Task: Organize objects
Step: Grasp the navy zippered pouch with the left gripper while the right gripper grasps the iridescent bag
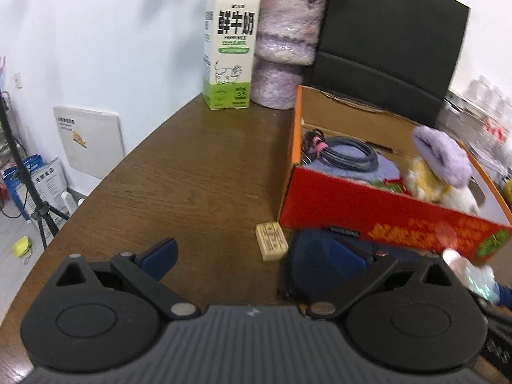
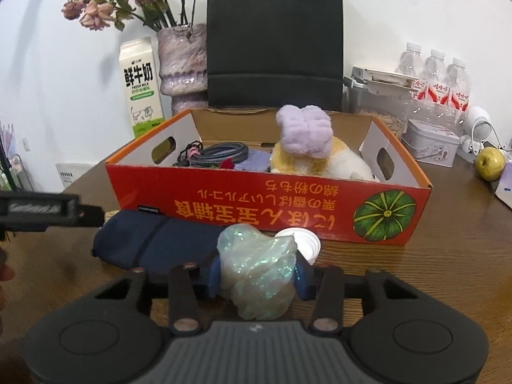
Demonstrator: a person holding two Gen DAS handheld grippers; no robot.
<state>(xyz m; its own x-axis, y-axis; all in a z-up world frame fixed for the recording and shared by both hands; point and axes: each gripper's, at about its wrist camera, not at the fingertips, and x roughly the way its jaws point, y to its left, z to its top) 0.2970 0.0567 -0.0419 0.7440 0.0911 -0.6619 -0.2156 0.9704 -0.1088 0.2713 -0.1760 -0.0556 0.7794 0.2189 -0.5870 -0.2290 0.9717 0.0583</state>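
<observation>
A red cardboard box stands on the wooden table; it also shows in the left wrist view. Inside lie a coiled grey cable, a plush toy and a purple fluffy band. My right gripper is shut on a glittery translucent bag in front of the box. A dark blue pouch lies before the box, with a white cap to its right. My left gripper is open, its right finger over the pouch. A small beige block lies between its fingers.
A milk carton, a purple vase and a black paper bag stand behind the box. Water bottles, a tin and an apple are at the right. The table edge curves away at the left.
</observation>
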